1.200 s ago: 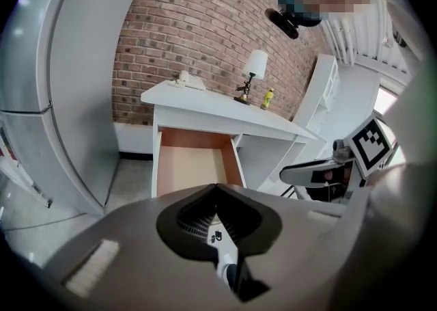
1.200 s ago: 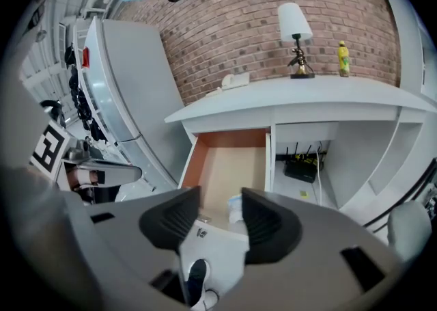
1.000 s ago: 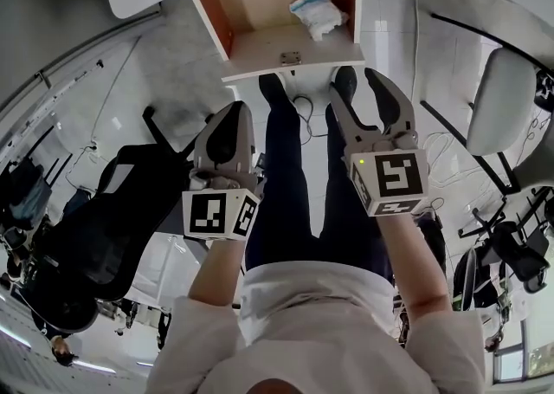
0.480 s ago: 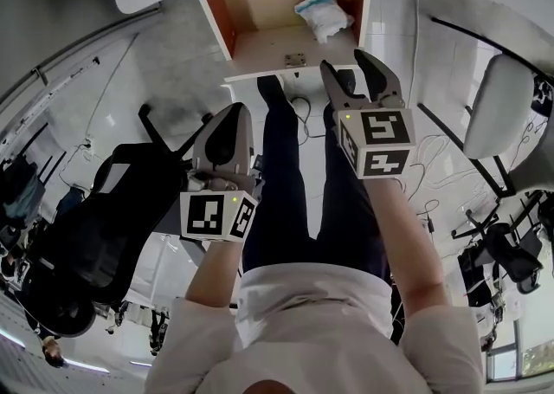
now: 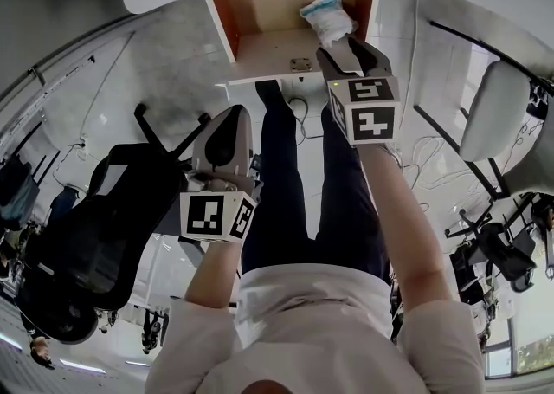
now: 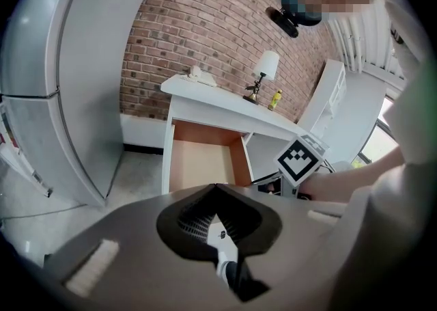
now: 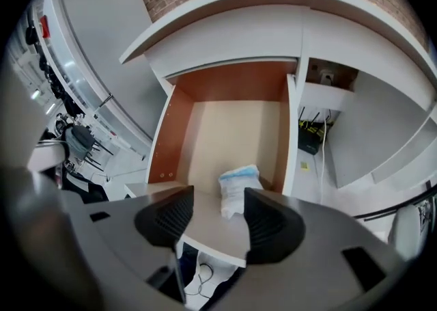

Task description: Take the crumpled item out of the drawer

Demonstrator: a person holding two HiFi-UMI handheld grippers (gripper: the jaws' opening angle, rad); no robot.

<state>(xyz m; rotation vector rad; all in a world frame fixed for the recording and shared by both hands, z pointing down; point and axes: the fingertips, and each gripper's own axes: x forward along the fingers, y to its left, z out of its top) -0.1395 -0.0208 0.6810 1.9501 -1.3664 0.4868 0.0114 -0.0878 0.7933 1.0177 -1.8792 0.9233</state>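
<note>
The right gripper (image 7: 217, 219) has its jaws spread wide with nothing held between them. In the right gripper view the two ribbed pads frame the crumpled item (image 7: 237, 188), a white wad with a blue edge, which lies just beyond the tips and is not yet enclosed. The item rests on the pale floor of the open drawer (image 7: 225, 87), close against the wall on the person's right. The head view shows the gripper reaching over the front right corner of the drawer, its tips near the wad. The left gripper (image 5: 227, 128) hangs low beside the person's legs (image 5: 286, 184), well apart from the drawer. The left gripper view shows its jaws pressed together on nothing. The drawer stands pulled out from under the white desk (image 7: 225, 22), so opening looks done and the step in hand is the approach to grasp. The next move probably calls for easing the right gripper forward and down until the pads straddle the wad, keeping clear of the side wall, then closing gently, since the soft bundle may squash or slip, and lifting it up over the drawer front
</note>
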